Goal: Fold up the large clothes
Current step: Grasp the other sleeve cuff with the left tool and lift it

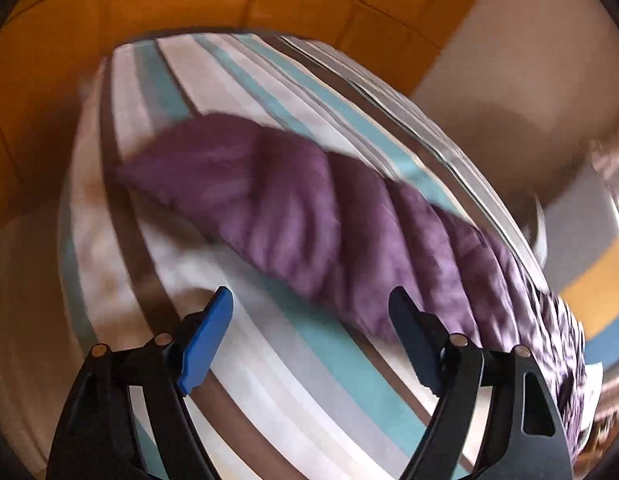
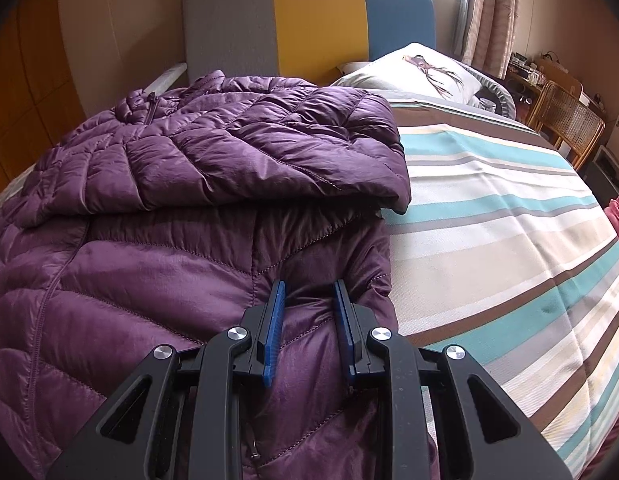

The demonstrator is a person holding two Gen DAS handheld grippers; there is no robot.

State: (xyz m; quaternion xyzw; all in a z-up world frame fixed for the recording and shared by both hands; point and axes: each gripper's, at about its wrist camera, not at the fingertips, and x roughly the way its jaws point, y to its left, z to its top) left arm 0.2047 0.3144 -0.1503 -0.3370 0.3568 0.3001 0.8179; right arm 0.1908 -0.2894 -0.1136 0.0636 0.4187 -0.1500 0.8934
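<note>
the purple puffer jacket (image 2: 181, 200) lies on the bed with the striped cover (image 2: 509, 220), just ahead of and under the right gripper (image 2: 307, 312). one sleeve (image 2: 277, 148) is already laid across the top of the jacket, beyond the right fingers, so the fold looks started but far from done. the jacket is still long and wide, and the lower part seems to need folding up too. the right fingers (image 2: 275, 320) are close together and pinch a puffy bit of the jacket's edge between them. the left gripper (image 1: 309, 312) has its fingers spread wide with nothing between them. it hangs over the bare striped cover, and the jacket lies a bit ahead of those fingers, apart from them. i think the left gripper needs to grab another part of the jacket before the next fold. the left wrist picture is blurry, so the jacket's seams and edges are hard to see there. in that view the far end of the jacket runs off toward the right edge and gets dark and smeary. in the right wrist view the black gripper body hides the jacket's bottom hem, and the left side of the jacket is cut off by the round edge. i cannot tell if the other sleeve is folded in.
</note>
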